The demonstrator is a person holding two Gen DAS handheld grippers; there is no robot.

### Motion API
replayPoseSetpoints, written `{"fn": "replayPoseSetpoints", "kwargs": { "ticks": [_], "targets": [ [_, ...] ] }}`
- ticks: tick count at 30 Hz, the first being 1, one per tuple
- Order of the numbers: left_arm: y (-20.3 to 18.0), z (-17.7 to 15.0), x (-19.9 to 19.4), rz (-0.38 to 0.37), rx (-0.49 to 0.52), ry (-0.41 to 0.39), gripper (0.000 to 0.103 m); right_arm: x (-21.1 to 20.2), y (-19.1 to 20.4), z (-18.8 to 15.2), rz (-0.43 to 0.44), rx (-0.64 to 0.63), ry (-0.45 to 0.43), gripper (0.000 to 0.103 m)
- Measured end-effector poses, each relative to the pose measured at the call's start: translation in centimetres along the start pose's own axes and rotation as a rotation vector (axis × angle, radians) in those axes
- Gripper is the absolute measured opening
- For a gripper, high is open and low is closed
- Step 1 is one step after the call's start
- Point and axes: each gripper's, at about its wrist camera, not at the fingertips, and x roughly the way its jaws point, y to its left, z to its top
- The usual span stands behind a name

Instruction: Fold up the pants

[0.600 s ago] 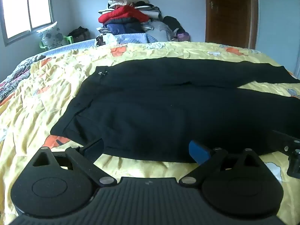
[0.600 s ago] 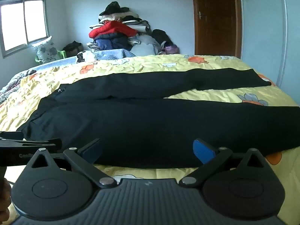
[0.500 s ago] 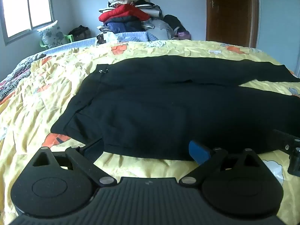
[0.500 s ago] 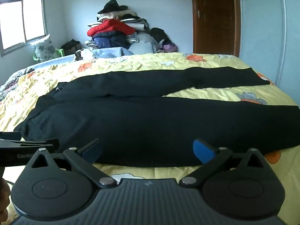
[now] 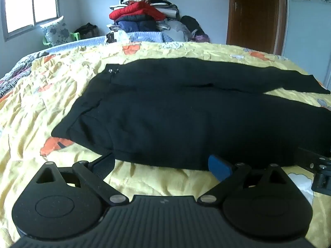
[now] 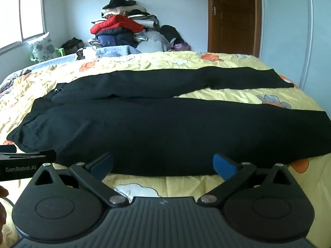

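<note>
Daylight came through a window point(image 5: 31, 6) at the left of pale walls. A brown wooden door point(image 6: 233, 16) stood closed at the right. A bed point(image 6: 206, 62) with a yellow flowered cover filled the room; clothes point(image 5: 144, 18) were heaped behind it.
</note>
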Motion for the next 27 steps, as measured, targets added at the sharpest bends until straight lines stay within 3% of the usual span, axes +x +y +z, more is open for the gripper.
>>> {"fn": "replayPoseSetpoints", "kwargs": {
  "ticks": [27],
  "targets": [
    [-0.63, -1.00, 0.45, 0.077, 0.035, 0.004, 0.099, 0.47, -0.35, -0.90, 0.015, 0.013, 0.027, 0.103]
  ]
}}
